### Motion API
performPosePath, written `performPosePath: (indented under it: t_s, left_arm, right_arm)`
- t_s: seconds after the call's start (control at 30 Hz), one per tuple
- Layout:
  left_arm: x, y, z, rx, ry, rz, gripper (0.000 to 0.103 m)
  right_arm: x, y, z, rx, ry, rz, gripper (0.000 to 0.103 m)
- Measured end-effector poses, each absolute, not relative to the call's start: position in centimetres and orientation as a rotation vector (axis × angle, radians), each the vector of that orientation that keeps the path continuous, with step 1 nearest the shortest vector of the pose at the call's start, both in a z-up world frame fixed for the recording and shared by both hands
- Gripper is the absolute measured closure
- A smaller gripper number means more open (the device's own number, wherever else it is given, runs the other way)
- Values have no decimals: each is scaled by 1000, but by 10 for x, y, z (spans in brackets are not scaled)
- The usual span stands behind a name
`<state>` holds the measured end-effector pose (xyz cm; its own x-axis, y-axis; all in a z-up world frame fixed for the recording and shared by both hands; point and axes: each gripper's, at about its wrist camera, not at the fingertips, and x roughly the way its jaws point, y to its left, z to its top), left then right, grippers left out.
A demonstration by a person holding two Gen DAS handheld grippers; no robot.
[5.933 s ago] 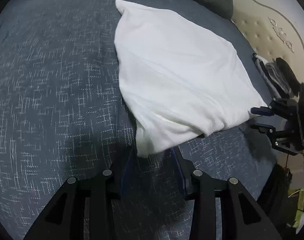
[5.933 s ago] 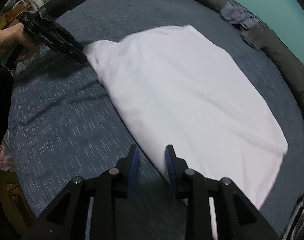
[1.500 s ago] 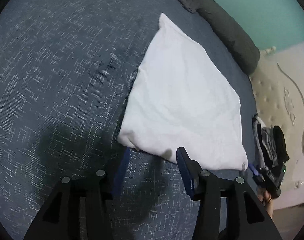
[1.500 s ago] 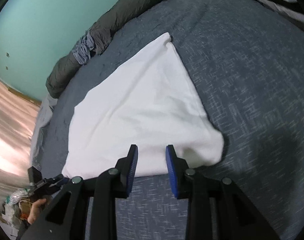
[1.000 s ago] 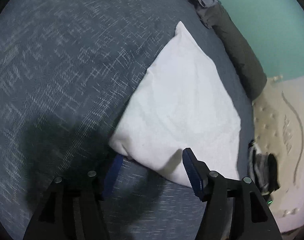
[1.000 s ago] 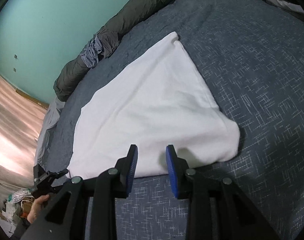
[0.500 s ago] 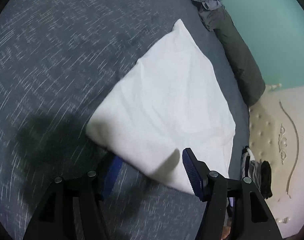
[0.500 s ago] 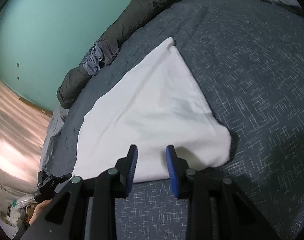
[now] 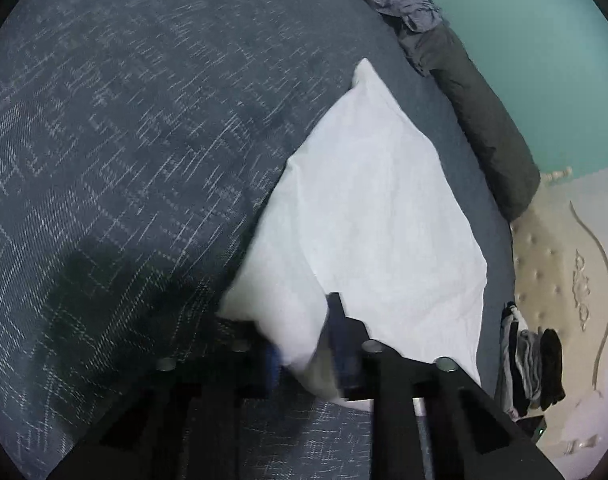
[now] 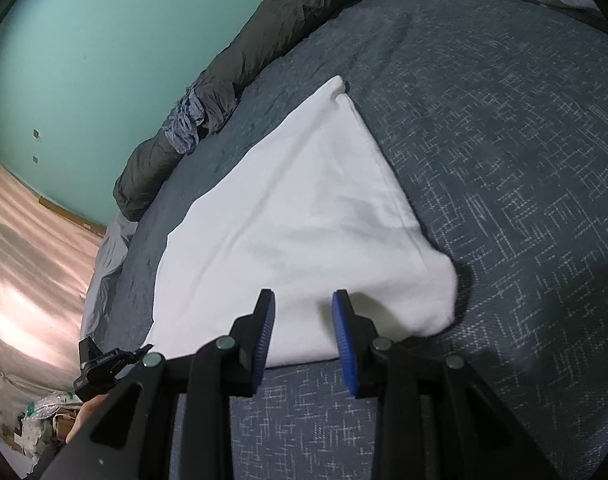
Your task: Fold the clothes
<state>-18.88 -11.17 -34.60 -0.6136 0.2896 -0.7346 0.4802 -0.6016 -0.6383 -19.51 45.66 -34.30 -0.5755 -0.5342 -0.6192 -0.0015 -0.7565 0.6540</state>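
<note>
Blue patterned bedspread (image 10: 504,160), teal wall behind, grey rolled quilt (image 10: 264,32) lying along the far edge. I'm working the white garment (image 10: 304,208), folded flat mid-bed. Left gripper (image 9: 308,344) is closing, the garment's near-left corner bunching between its jaws for the next fold. Right gripper (image 10: 304,320) is hovering released over the near hem, pinching nothing. No containers; only a striped clothes pile (image 9: 528,368) sitting at the headboard edge.

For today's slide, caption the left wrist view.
Left claw closing on the near corner of a folded white garment on a dark blue bedspread.
</note>
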Motion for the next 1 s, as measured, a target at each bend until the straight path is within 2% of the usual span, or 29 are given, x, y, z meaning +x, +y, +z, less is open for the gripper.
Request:
performPosePath:
  t_s: [0.03, 0.13, 0.5, 0.67, 0.83, 1.0]
  left_arm:
    - [-191, -111, -343, 1318, 1329, -2381, 88]
    - [-189, -112, -336, 1320, 1304, -2431, 91]
    - [-245, -55, -253, 1296, 1125, -2719, 94]
    - [-283, 13, -213, 1363, 1025, -2874, 95]
    - [-329, 118, -194, 1504, 845, -3047, 95]
    - [-336, 241, -238, 1943, 503, -3066, 95]
  right_arm:
    - [-195, 457, -343, 1233, -885, -2376, 74]
    - [-195, 459, -345, 1235, -906, -2367, 74]
    - [-193, 470, -346, 1222, -926, -2377, 74]
    - [-191, 482, -344, 1202, -963, -2384, 74]
    - [-188, 501, -342, 1177, -1003, -2405, 74]
    - [-183, 526, -339, 1147, -1064, -2426, 74]
